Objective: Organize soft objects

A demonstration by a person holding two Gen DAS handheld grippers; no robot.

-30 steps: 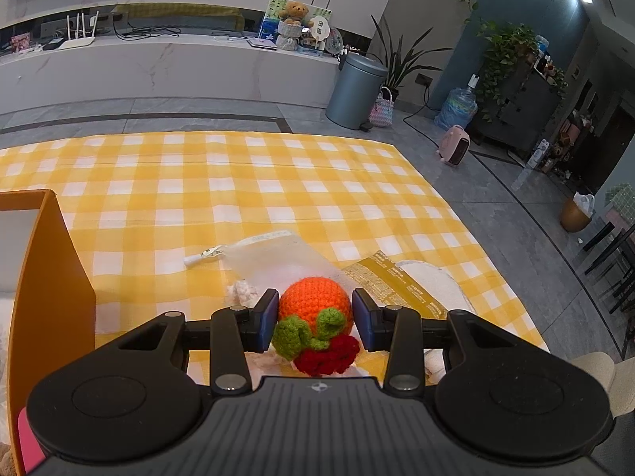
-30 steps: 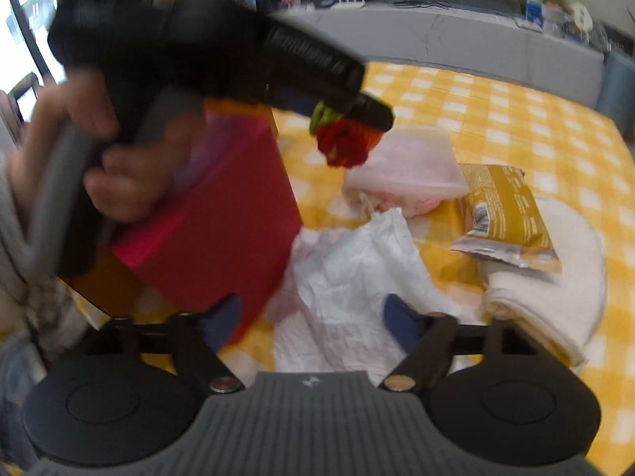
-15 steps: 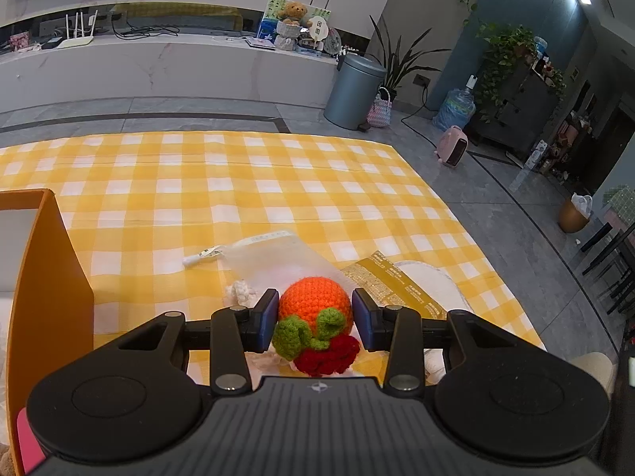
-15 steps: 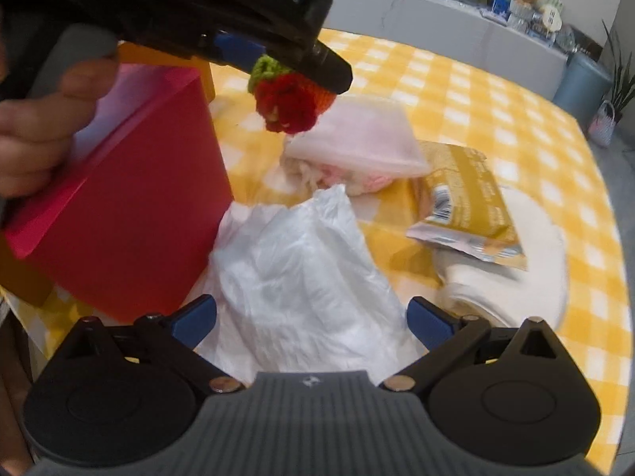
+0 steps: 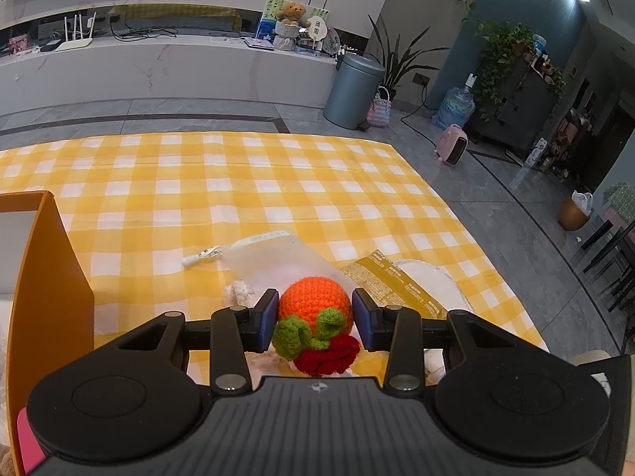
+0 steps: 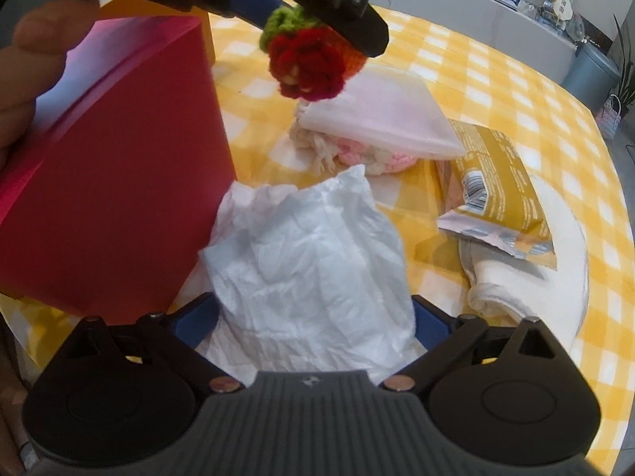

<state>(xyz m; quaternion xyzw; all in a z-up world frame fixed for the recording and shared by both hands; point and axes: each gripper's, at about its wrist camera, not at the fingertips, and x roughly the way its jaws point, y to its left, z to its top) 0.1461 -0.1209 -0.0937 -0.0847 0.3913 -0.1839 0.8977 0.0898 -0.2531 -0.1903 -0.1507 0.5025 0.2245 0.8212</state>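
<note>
My left gripper [image 5: 313, 319] is shut on an orange crocheted fruit [image 5: 315, 305] with green leaves and a red flower, held above the yellow checked tablecloth [image 5: 238, 198]. The fruit also shows in the right wrist view [image 6: 307, 61], hanging beside the red box [image 6: 115, 182]. My right gripper [image 6: 313, 319] is open, its blue fingers on either side of a crumpled white plastic bag [image 6: 313, 261] on the table. Behind it lie a mesh pouch with pink and white knitwear [image 6: 377, 123], a gold packet [image 6: 492, 186] and a folded white towel [image 6: 555, 261].
An orange box [image 5: 43, 277] stands at the left, next to the red box. The table's right edge [image 5: 476, 230] drops to a grey floor with a bin [image 5: 353, 91] and a heater [image 5: 452, 144].
My right gripper has moved forward and down, so its open fingers now straddle the white bag. My left gripper has kept hold of the fruit and hardly moved.
</note>
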